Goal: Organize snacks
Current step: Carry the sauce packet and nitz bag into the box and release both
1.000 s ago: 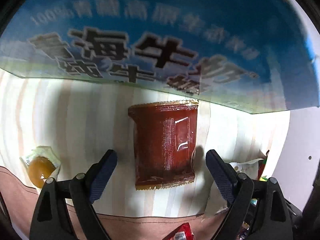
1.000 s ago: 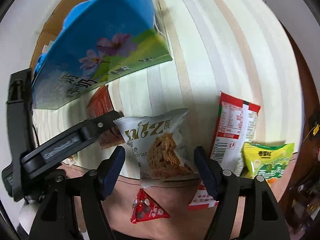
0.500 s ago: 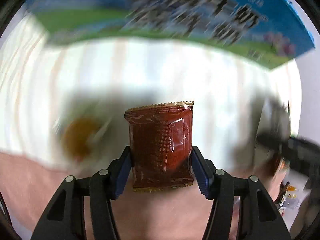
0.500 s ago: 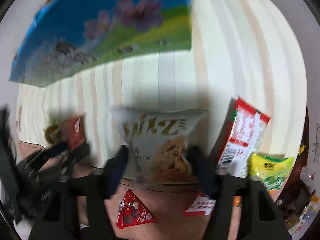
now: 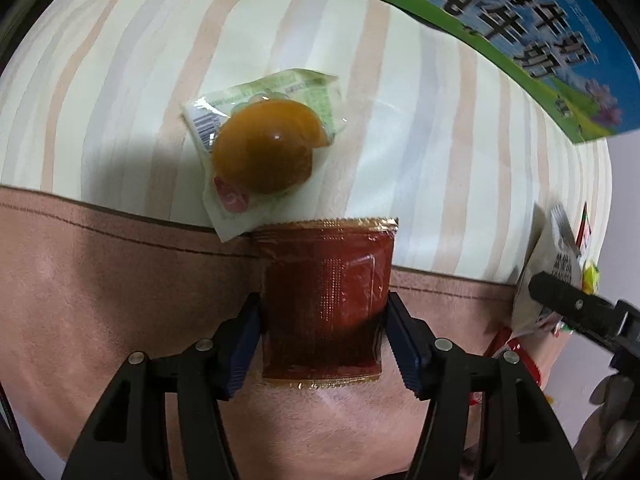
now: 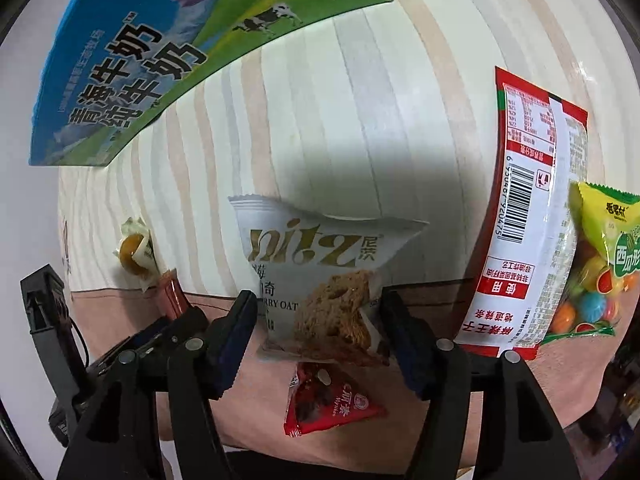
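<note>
Left wrist view. The left tool [image 5: 323,344] holds a dark red sachet [image 5: 326,304], its blue pads pressed against the sachet's two long edges near the lower end; the jaws have just eased slightly wider, yet the sachet remains clamped between them. The sachet stands upright in the picture, with its crimped top edge touching the corner of a clear packet containing an amber jelly [image 5: 264,146]. That packet lies on the striped cloth [image 5: 400,120] of the bench, just beyond the sachet. A pinkish-brown border [image 5: 100,280] of the cloth runs beneath the tool. A blue and green milk carton [image 5: 532,40] occupies the upper right. At the right edge the right tool [image 5: 568,304] appears beside a white wrapper.

Right wrist view. The right tool [image 6: 316,332] straddles a white oat biscuit pack [image 6: 320,280]; the jaws have just been opening, and the pack sits between them with its sides against the pads, its lower end crumpled. Whether the pads still press on it cannot be told for certain. A small red triangular packet [image 6: 328,404] lies below the pack. To the right lie a long red and white packet [image 6: 528,216] and, overlapping it, a yellow-green candy bag [image 6: 600,264]. The milk carton fills the upper left; the left tool with its sachet appears at lower left.
</note>
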`<act>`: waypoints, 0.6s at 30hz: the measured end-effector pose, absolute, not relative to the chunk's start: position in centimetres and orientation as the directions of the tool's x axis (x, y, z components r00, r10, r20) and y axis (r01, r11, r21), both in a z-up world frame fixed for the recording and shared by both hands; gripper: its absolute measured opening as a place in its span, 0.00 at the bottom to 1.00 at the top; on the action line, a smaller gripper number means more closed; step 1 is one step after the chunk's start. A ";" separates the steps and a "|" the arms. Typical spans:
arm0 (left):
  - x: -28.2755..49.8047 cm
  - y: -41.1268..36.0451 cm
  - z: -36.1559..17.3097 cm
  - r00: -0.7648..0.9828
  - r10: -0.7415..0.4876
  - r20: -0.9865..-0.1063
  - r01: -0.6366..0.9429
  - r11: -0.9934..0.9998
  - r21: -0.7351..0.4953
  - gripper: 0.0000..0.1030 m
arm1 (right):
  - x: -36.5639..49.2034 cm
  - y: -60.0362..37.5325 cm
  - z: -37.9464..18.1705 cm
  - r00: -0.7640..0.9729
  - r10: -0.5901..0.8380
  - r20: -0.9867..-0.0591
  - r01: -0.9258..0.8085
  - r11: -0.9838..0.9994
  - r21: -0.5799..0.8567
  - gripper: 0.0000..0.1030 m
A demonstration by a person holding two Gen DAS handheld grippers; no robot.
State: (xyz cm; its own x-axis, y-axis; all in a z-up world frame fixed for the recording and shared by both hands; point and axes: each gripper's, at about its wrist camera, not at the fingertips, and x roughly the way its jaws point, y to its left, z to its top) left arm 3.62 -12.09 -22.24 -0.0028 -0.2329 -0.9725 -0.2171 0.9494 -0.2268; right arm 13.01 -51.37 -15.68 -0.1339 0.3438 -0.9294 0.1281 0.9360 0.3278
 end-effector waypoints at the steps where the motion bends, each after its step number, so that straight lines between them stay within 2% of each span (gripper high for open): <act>1: 3.6 -12.0 -22.3 0.000 -0.225 -0.974 -0.217 0.951 -0.219 0.55 | 12.7 -51.6 -15.5 -0.128 0.334 -0.934 0.122 0.940 0.319 0.65; 2: 3.6 -10.7 -22.2 0.004 -0.211 -0.977 -0.211 0.955 -0.207 0.54 | 12.7 -51.0 -15.7 -0.120 0.324 -0.938 0.114 0.944 0.311 0.65; 6: 3.4 -13.0 -20.6 0.028 -0.153 -0.988 -0.158 0.975 -0.156 0.54 | 11.9 -49.2 -15.9 -0.077 0.226 -0.971 0.042 0.974 0.223 0.51; 9: 3.1 -14.1 -18.1 0.039 -0.186 -0.982 -0.148 0.971 -0.190 0.54 | 11.4 -48.2 -15.4 -0.052 0.201 -0.978 -0.001 0.979 0.202 0.47; 14: 3.6 -14.3 -12.0 0.136 -0.231 -0.963 -0.099 0.964 -0.245 0.54 | 11.1 -48.3 -13.1 -0.019 0.290 -0.957 0.022 0.957 0.289 0.45; 18: 6.1 -14.3 -6.1 0.238 -0.269 -0.933 -0.052 0.956 -0.289 0.54 | 12.4 -48.7 -8.9 0.051 0.380 -0.924 0.036 0.924 0.382 0.45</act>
